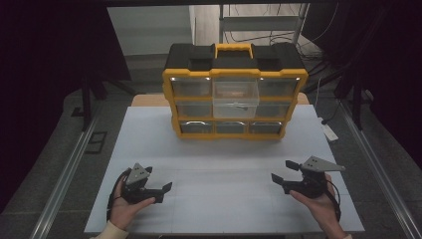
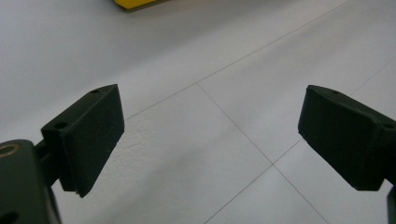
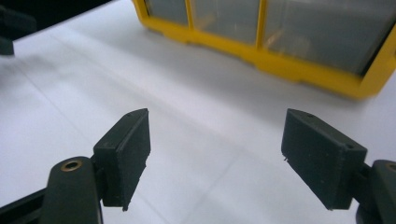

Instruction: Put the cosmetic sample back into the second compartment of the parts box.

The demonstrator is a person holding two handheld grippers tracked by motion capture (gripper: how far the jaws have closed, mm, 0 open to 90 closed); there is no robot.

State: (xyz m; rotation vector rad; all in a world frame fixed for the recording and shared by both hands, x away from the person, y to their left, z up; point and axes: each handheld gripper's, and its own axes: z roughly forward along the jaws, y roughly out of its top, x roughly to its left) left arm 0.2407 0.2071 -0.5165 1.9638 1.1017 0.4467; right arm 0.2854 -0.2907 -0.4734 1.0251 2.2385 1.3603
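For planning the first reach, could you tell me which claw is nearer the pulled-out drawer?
Neither clearly: the left claw and right claw flank the pulled-out drawer about equally.

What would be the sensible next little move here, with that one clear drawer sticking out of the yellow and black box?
Probably reach the right gripper forward toward the clear plastic drawer that juts out of the yellow and black organiser box. Both it and the left gripper hold nothing, jaws open, low at the near edge of the white table, well short of the box. That drawer is the one thing out of place.
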